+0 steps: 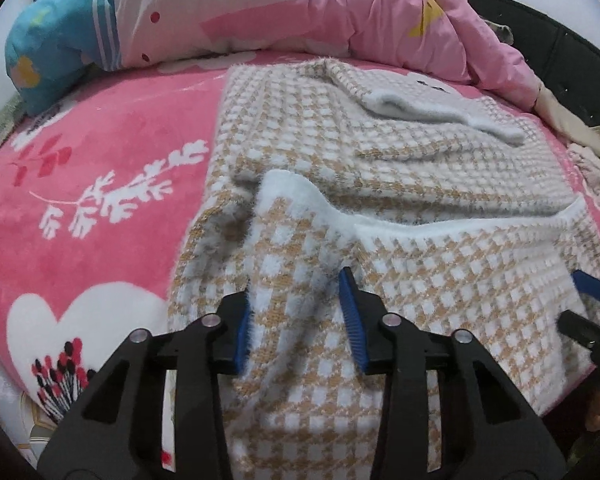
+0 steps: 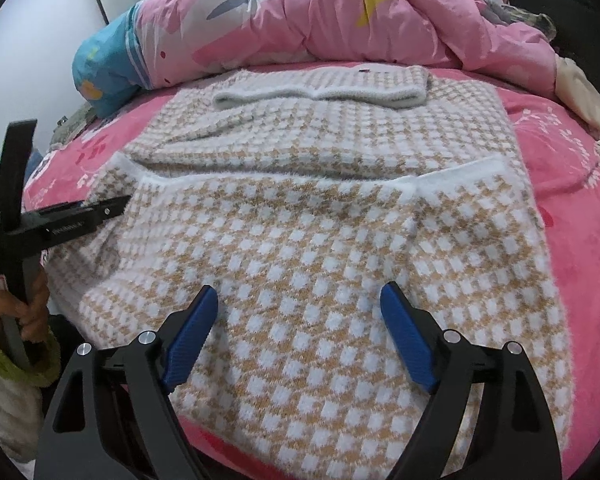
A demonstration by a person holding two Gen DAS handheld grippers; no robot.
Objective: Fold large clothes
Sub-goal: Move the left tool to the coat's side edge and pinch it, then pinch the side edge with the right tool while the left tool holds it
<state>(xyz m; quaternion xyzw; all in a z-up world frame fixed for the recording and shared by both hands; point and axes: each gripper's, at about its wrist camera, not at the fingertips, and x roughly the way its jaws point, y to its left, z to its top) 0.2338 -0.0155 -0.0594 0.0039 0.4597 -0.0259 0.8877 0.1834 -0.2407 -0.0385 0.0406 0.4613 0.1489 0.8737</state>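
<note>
A large tan-and-white checked knit sweater (image 1: 400, 168) lies spread on a pink bed cover (image 1: 100, 168); its near part is folded over, with a white ribbed edge (image 1: 460, 226) across the middle. My left gripper (image 1: 298, 284) is open, its blue pads either side of a raised fold at the sweater's near left corner. The right gripper's fingertips (image 1: 588, 284) show at the right edge of the left wrist view. In the right wrist view the sweater (image 2: 300, 208) fills the middle. My right gripper (image 2: 300, 300) is open just above the near part, holding nothing. The left gripper (image 2: 100, 208) shows at far left.
A bunched pink quilt (image 2: 360, 20) with a blue end (image 2: 104, 68) lies along the far side of the bed. Cream clothes (image 2: 580, 96) sit at the right edge. A dark headboard (image 1: 560, 52) is at the far right. The bed's near edge is just below the grippers.
</note>
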